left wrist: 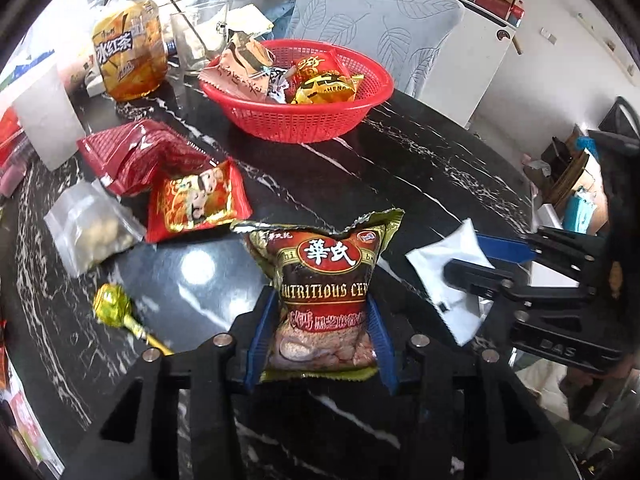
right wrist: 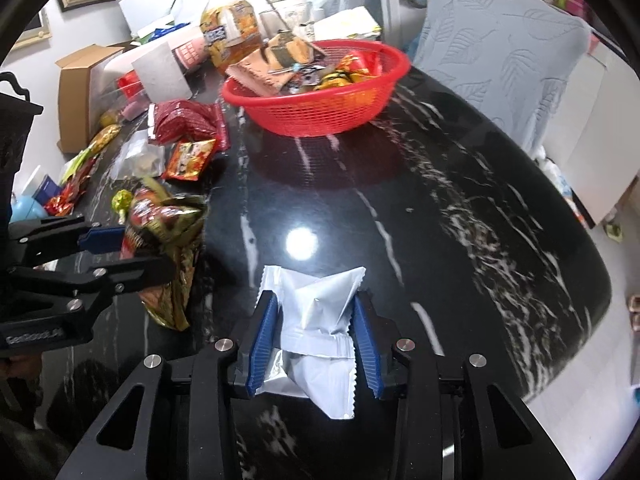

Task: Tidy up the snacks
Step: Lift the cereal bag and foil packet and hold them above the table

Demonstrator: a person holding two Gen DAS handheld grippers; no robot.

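My two grippers, side by side above the table.
My left gripper (left wrist: 320, 336) clamps the cereal packet (left wrist: 322, 292) between its blue fingers (left wrist: 258, 344); my right gripper (right wrist: 316, 340) clamps the white packet (right wrist: 316, 320).

Looks like a home dining area. Black marble table (left wrist: 420, 168) cluttered with an iced tea bottle (left wrist: 130, 52), drinking glass (left wrist: 200, 34), red basket (left wrist: 360, 100) of snacks. Cushioned chair (left wrist: 372, 20) pushed up behind it, cardboard box (right wrist: 80, 92) and household clutter around.
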